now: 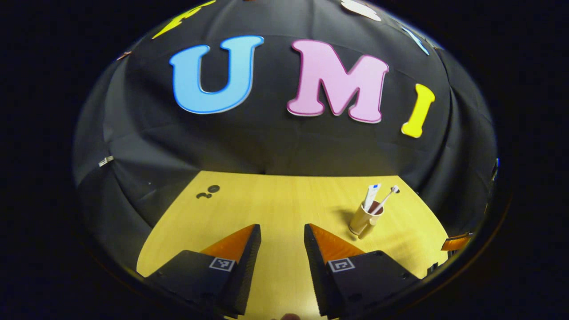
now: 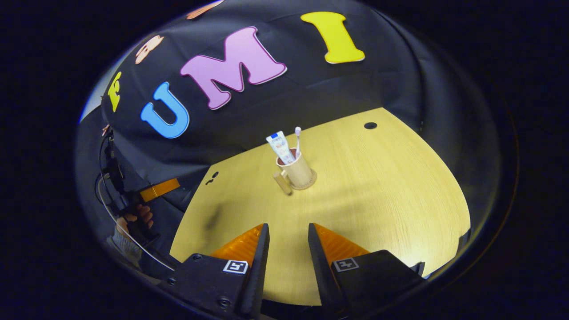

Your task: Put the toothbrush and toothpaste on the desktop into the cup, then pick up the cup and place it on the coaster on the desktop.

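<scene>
A tan cup (image 2: 300, 172) with a handle stands upright near the middle of the wooden desktop (image 2: 378, 195). It holds a white toothpaste tube (image 2: 279, 146) and a white toothbrush (image 2: 297, 140), head up. A thin round coaster (image 2: 314, 180) seems to lie under its base. In the left gripper view, the cup (image 1: 363, 218) is ahead to the right, with the toothpaste tube (image 1: 371, 194) and toothbrush (image 1: 387, 197) leaning out of it. My left gripper (image 1: 282, 231) is open and empty over the desk. My right gripper (image 2: 286, 227) is open too, well short of the cup.
Dark round holes mark the desktop (image 1: 289, 209) at its far left corner (image 1: 213, 189) and far right corner (image 2: 370, 126). Black cloth walls close in behind and beside the desk. A hand (image 2: 138, 215) holds the left gripper (image 2: 155, 189) off the desk's left edge.
</scene>
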The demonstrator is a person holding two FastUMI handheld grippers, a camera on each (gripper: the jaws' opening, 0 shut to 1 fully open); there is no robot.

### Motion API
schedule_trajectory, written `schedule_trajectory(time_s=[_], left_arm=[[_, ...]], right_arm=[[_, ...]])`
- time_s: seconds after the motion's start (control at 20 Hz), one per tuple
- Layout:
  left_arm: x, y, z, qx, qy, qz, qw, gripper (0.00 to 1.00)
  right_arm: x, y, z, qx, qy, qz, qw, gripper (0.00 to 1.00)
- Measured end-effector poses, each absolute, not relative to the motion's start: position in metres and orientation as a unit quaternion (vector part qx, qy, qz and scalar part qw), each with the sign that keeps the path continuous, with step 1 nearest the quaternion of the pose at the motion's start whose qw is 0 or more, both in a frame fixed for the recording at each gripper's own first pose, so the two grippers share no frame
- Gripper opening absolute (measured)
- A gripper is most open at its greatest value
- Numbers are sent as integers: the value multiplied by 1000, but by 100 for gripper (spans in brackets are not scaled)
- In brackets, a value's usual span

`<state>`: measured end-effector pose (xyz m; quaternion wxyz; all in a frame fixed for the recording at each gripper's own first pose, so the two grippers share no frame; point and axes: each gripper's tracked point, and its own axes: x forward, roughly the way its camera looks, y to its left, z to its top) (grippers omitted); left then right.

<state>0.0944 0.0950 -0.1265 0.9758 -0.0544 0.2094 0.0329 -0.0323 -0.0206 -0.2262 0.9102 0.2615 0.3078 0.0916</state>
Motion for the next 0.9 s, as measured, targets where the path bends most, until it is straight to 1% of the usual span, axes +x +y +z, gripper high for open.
schedule_trajectory(time_s=[0.2,0.35,0.4,0.45,0.6,0.65,0.7,0.85,0.9], left_arm=[[59,125,-94,-54,164,43,984,61],[37,126,-84,-70,146,32,986,61],[30,115,-86,-75,141,32,987,62],[25,113,-84,-81,137,28,987,65],[15,111,-80,-93,126,28,987,67],[13,111,-79,-93,126,30,987,76],[12,110,-77,-92,123,31,988,68],[15,106,-62,-84,112,34,990,68],[16,104,-55,-85,110,32,990,68]], right_arm=[[-36,-1,-200,245,284,101,922,54],[-40,9,-189,239,274,103,926,54],[-41,11,-185,237,271,104,927,54],[-40,13,-181,235,267,105,929,54],[-40,13,-169,225,256,107,934,54],[-40,12,-165,222,254,107,935,54],[-39,11,-162,221,251,108,936,54],[-32,10,-158,220,243,107,939,54],[-30,9,-158,221,241,106,939,43]])
